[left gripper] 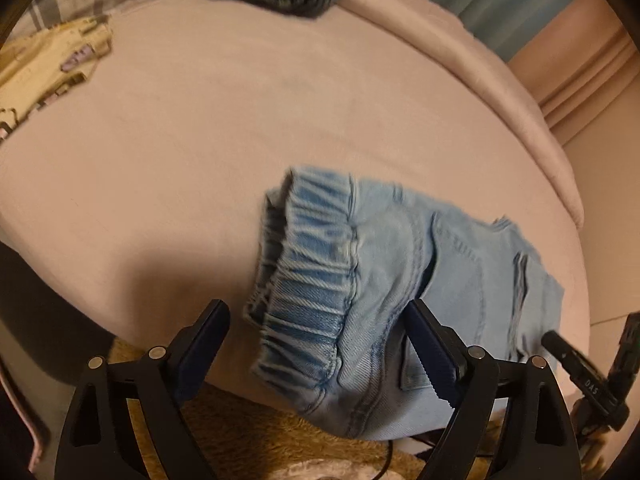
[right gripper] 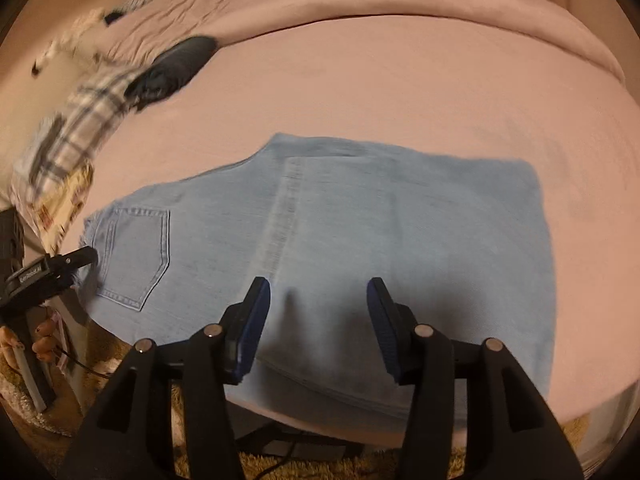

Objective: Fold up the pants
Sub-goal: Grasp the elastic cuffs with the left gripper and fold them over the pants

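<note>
My left gripper (left gripper: pixel 320 344) and right gripper (right gripper: pixel 318 328) both stand released, nothing between the pads. The light-blue jeans (right gripper: pixel 360 240) lie folded on the pink bedspread (right gripper: pixel 400 80), lower centre of frame. Judged step: between folds; next requires regrasping an edge.

The folded pants (right gripper: pixel 360 232) lie on the bed (right gripper: pixel 400 80), dark garment (right gripper: pixel 176 60) behind them at left.

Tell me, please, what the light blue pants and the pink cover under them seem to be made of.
The light blue pants look like washed denim: visible twill weave, stitched seams, a sewn patch pocket and a gathered elastic waistband. The pink cover looks like soft matte fabric, perhaps brushed or fleecy; blur leaves the weave unclear.
</note>
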### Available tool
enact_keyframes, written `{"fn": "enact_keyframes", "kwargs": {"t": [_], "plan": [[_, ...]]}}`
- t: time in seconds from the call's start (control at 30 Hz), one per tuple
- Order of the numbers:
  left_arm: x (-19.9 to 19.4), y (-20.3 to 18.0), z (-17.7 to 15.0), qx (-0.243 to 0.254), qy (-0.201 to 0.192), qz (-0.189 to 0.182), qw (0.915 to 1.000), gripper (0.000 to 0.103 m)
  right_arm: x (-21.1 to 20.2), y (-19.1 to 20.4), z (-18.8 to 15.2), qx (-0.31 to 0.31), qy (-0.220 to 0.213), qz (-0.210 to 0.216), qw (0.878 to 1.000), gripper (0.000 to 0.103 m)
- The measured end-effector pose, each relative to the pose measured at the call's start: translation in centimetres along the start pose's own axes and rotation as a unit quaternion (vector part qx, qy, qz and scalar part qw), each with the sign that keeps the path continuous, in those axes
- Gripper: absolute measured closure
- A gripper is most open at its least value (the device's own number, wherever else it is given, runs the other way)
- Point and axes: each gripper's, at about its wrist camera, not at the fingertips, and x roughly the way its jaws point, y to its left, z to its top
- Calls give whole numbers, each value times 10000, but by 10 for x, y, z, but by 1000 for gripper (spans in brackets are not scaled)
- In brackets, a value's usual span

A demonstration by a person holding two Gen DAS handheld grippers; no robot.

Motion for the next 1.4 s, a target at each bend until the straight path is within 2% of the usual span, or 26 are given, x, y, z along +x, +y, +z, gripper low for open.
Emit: {"fn": "enact_keyframes", "kwargs": {"t": [0.07,0.2,0.27,0.33,0.43,0.5,0.57,0.7,0.83,0.9,0.93,1.03,1.23,1.3,1.37,1.4], "plan": [[5,-1,-5,3,-21,133,9999,14,12,12,2,-200,134,-166,9996,53],[7,3,-9,-270,-132,-71,9995,14,22,7,-2,-124,297,-196,9993,52],[6,-2,-9,-201,-159,-1,9997,25,24,7,-2,-146,305,-198,9992,50],[4,-8,-8,-233,-172,10,9996,44,25,10,-4,-166,305,-207,9992,48],[-5,-19,-9,-221,-244,66,9994,61,23,13,-7,-213,276,-260,9991,47],[-19,-27,-7,-178,-331,38,9993,65,23,13,-8,-220,238,-270,9991,47],[-36,-36,-4,-64,-478,-97,9988,66,22,10,-7,-202,235,-245,9992,47],[-76,-73,4,382,-742,-736,9938,66,18,3,-5,-86,195,-134,9997,47],[-96,-128,4,1176,-863,-1157,9825,67,11,-16,-4,339,109,123,9993,47],[-97,-154,1,1506,-838,-1336,9759,67,5,-27,-5,493,12,75,9988,47],[-96,-171,-1,1755,-837,-1429,9704,72,2,-29,-6,531,-27,30,9986,47],[-86,-205,-6,2211,-716,-1556,9601,72,-9,-46,-11,721,-148,-100,9972,47],[-52,-249,-18,2738,-210,-1650,9473,73,-23,-74,-26,1115,-261,-154,9933,47],[-41,-261,-20,2835,-103,-1613,9453,73,-27,-84,-31,1249,-284,-178,9916,47],[-36,-264,-22,2872,139,-1752,9416,71,-31,-92,-34,1369,-309,-162,9900,47],[-30,-270,-20,2841,310,-1845,9404,68,-33,-96,-37,1439,-326,-137,9890,47]]}}
